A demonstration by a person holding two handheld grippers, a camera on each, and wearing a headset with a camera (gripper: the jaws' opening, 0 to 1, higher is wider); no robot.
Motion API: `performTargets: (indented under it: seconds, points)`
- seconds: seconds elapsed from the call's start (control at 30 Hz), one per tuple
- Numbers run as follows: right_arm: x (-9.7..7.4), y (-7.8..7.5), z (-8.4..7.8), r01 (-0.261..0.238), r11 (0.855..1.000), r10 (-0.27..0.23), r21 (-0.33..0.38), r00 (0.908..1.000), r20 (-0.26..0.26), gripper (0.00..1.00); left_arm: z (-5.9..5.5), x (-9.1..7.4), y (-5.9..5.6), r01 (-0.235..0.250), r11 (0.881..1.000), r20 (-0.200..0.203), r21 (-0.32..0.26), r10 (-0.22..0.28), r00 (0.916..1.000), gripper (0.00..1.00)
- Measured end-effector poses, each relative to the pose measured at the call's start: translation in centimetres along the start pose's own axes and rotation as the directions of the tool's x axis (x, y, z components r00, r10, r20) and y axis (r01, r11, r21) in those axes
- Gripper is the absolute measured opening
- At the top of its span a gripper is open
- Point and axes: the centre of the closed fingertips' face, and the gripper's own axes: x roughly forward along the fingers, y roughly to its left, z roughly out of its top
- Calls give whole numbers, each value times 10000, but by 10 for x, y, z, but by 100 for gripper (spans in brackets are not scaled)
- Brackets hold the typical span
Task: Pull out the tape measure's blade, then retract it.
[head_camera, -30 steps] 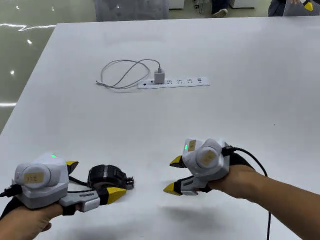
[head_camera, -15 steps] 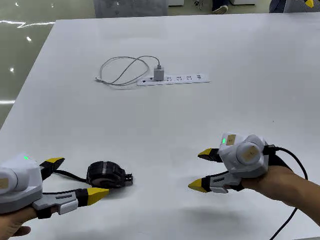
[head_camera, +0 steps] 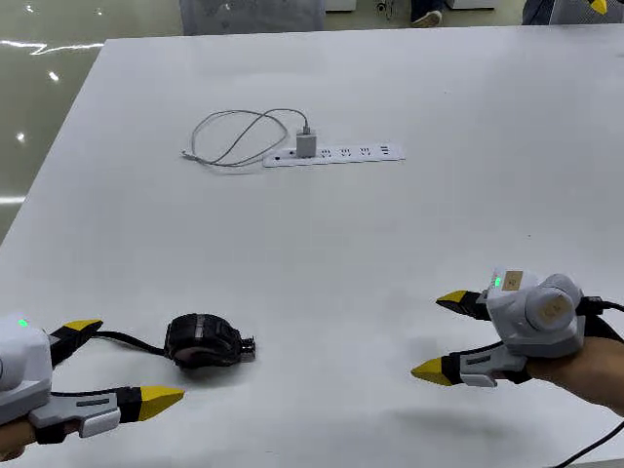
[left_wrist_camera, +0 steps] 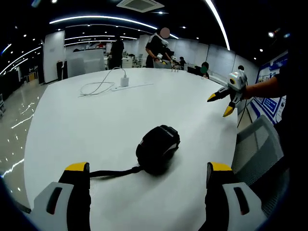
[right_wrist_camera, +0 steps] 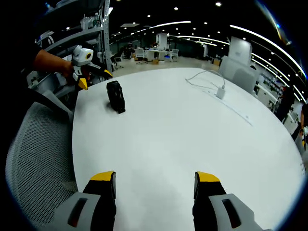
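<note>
Tape measure (head_camera: 203, 340): black case, lower left of the head view, resting on the white table (head_camera: 390, 244). No blade is drawn out. A small tab at the case's right end (head_camera: 247, 344) looks like the blade hook and points toward frame centre. A black strap (head_camera: 127, 340) trails off the other end, toward the left edge.

Left gripper (head_camera: 125, 361): bottom left corner, jaws spread wide, nothing held. In the left gripper view the case (left_wrist_camera: 158, 148) sits just ahead of the yellow tips, centred in the gap, and the strap (left_wrist_camera: 113, 172) runs toward the left jaw. No contact.

Right gripper (head_camera: 439, 334): lower right, jaws parted and empty, well apart from the case. In its own view the tape measure (right_wrist_camera: 115, 96) is small, upper left.

Judgement: the case's long axis runs left-right across the frame, strap end to the left gripper, hook end facing the right. The left gripper is clearly nearer and suited to hold the body; the right must cross the bare table to reach the hook.
</note>
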Motion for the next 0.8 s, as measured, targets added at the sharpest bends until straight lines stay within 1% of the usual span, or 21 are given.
performTargets:
  seconds: [0.03,0.07,0.17,0.23,0.33,0.37,0.43,0.5,0.53,0.57,0.73,0.8]
  points:
    - [-2,-1,-4,17,10000,-17,53,10000,-27,64,-3,1,-5,173,9998,-24,-134,-173,9998,99]
    - [-3,-3,-7,53,9999,-53,110,10000,-65,65,-4,1,-5,234,9995,-27,-217,-234,9997,99]
    - [-10,-7,-14,192,9998,-191,106,9998,-105,68,-7,-2,-2,181,9997,-20,-187,-181,9998,99]
    - [-16,-10,-14,283,9994,-282,209,9996,-22,70,-5,-4,0,227,9988,190,-425,-219,9996,99]
    - [-22,-13,-17,340,9989,-342,317,9994,69,73,-7,-5,2,120,9995,90,-286,-118,9999,99]
    - [-24,-15,-18,411,9987,-415,286,9991,124,74,-7,-6,2,130,9995,128,-272,-127,9998,99]
    - [-28,-14,-18,478,9982,-481,358,9988,71,76,-8,-7,2,139,9993,126,-351,-135,9998,99]
    - [-30,-17,-24,480,9978,-481,458,9988,9,78,-9,-8,3,67,9995,114,-304,-64,9999,99]
    - [-31,-22,-30,558,9974,-554,465,9984,-84,79,-9,-8,4,70,9995,115,-318,-66,9999,99]
    - [-32,-23,-32,551,9974,-548,472,9985,-83,79,-10,-8,4,72,9994,95,-338,-69,9999,99]
    - [-43,-21,-31,585,9971,-588,484,9983,57,85,-9,-9,5,85,9995,115,-314,-82,9999,99]
    - [-46,-21,-30,647,9969,-653,446,9978,138,90,-9,-9,5,123,9994,102,-316,-120,9999,99]
